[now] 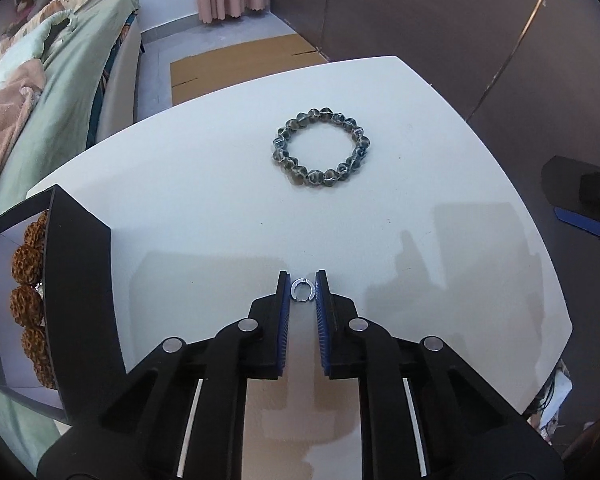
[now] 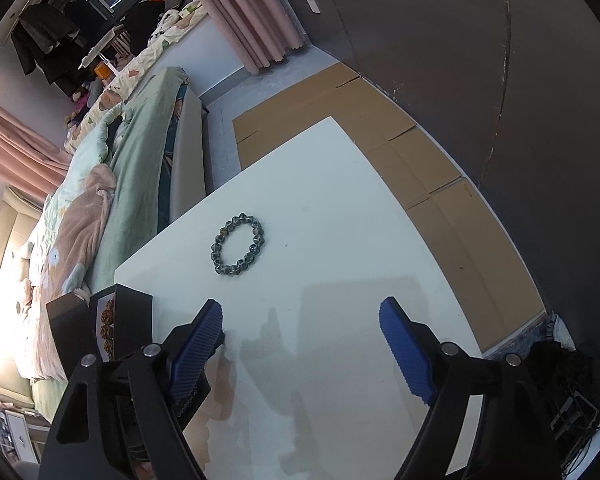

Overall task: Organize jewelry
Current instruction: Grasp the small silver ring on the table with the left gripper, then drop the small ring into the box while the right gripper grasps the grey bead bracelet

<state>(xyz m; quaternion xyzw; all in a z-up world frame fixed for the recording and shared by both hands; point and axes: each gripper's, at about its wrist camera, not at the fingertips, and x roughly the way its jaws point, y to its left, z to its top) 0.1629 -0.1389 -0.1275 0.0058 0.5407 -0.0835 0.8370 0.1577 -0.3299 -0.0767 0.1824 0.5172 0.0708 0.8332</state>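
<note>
A small silver ring (image 1: 302,290) is pinched between the blue pads of my left gripper (image 1: 302,286), just above the white table (image 1: 204,216). A dark grey-green bead bracelet (image 1: 321,147) lies flat on the table beyond it; it also shows in the right wrist view (image 2: 238,245). A black jewelry box (image 1: 66,280) at the table's left edge holds a brown bead bracelet (image 1: 29,288); the box also shows in the right wrist view (image 2: 120,322). My right gripper (image 2: 302,320) is open and empty above the table's near part.
A bed with green and pink covers (image 1: 40,92) runs along the table's left side. Flat cardboard (image 2: 400,160) lies on the floor beyond the table. A dark curved wall (image 1: 460,20) stands at the right. Part of the other gripper (image 1: 580,200) shows at the right edge.
</note>
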